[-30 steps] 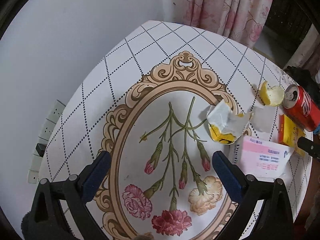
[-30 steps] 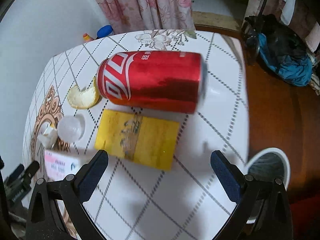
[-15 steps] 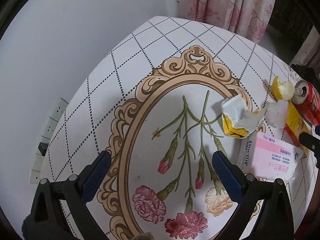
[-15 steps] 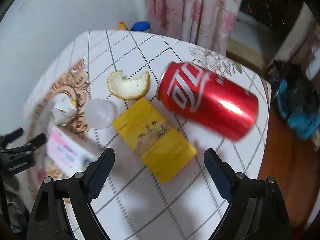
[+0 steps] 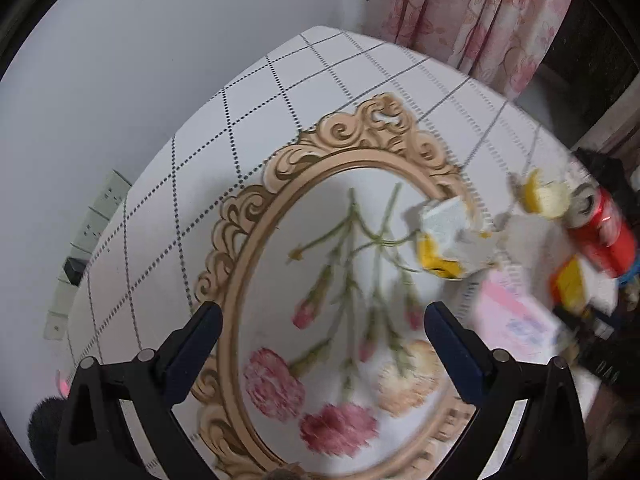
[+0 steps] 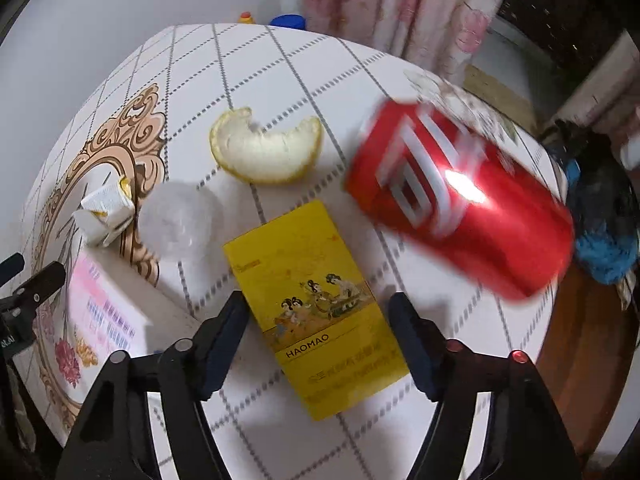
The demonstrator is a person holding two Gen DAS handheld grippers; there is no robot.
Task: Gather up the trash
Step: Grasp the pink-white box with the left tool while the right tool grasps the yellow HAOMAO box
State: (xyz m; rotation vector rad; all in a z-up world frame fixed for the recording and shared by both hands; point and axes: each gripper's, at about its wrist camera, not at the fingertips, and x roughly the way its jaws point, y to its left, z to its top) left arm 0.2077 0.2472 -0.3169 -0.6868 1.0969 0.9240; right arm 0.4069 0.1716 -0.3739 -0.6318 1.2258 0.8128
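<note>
The right tool [image 6: 318,334] now straddles the flat yellow cardboard packet [image 6: 316,304], fingers spread narrowly to either side of it and not gripping; a second ago the packet lay ahead of the tips, with the jaws wider. That reads as a committed approach, so this packet looks to be the first piece of trash picked. Just beyond it to the left lies a clear crumpled plastic wad [image 6: 180,220], then the curved yellow citrus peel [image 6: 266,154] straight ahead. Ahead to the right, the red drink can [image 6: 460,204] lies on its side, blurred, near the edge of the round white checked worktop [image 6: 256,64]. Left of the tool sit a pink-and-white paper box [image 6: 102,308] and a torn white-and-yellow wrapper [image 6: 106,212].

The left tool [image 5: 318,334] hovers wide and empty over the worktop's flower print, the wrapper ahead to its right, having swung slightly.
</note>
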